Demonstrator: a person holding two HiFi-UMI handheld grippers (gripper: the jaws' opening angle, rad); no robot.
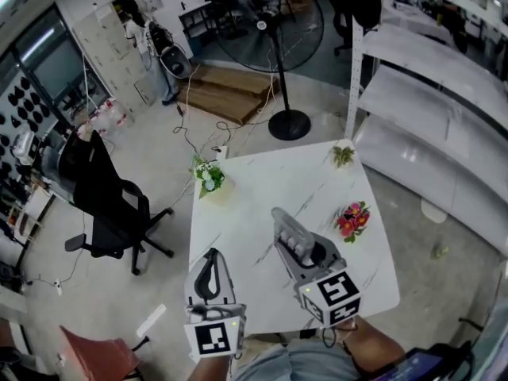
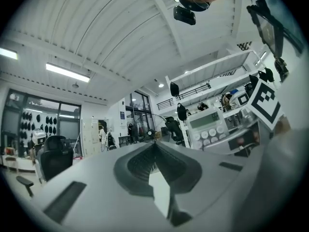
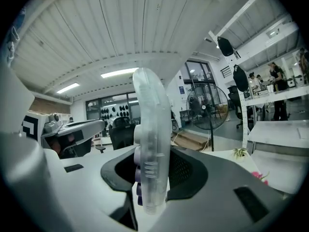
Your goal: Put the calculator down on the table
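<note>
A white calculator (image 1: 292, 238) with round keys is clamped between the jaws of my right gripper (image 1: 287, 230), above the middle of the white marble table (image 1: 254, 189). In the right gripper view the calculator (image 3: 151, 139) stands on edge between the jaws of that gripper (image 3: 153, 170), which are shut on it. From the left gripper view its keys and display (image 2: 209, 126) face me. My left gripper (image 1: 210, 259) hovers over the table's near left corner, beside the right one. Its tips (image 2: 154, 145) meet with nothing between them.
On the table stand a small pot of white flowers (image 1: 209, 175) at the far left corner, a green sprig (image 1: 343, 155) at the far right corner and red flowers (image 1: 352, 219) by the right edge. A black office chair (image 1: 107, 205), a standing fan (image 1: 279, 38) and shelving (image 1: 429, 94) surround it.
</note>
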